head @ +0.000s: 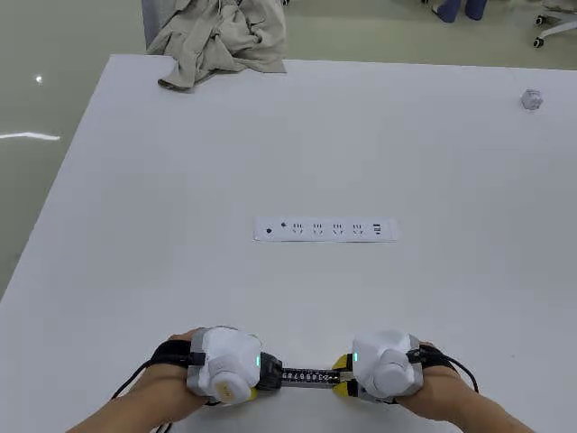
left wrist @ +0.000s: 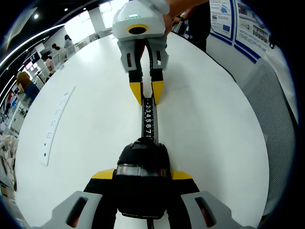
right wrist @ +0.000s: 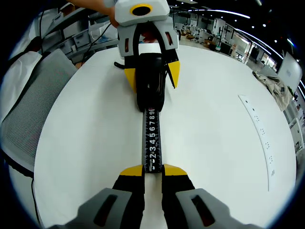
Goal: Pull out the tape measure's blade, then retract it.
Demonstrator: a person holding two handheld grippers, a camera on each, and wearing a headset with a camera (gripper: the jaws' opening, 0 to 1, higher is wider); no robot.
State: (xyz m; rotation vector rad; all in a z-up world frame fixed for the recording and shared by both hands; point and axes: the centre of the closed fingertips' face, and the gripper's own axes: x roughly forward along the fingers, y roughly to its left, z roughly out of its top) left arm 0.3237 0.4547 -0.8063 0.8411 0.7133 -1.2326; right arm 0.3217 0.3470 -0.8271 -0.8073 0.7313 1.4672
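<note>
Near the tabletop's point(head: 180, 180) near edge, your left claw point(head: 263, 374) and right claw point(head: 341, 376) face each other. The tape measure point(right wrist: 150, 81) sits clamped in the left claw. Its blade point(head: 306, 376) runs rightward to the right claw, which pinches its end. Beyond them, about mid-tabletop, a power strip point(head: 326, 229) lies flat and crosswise. A heap of cloth point(head: 221, 36) rests over the far edge, toward the left. A small object point(head: 531, 99) lies at the far right, well apart from the rest.
</note>
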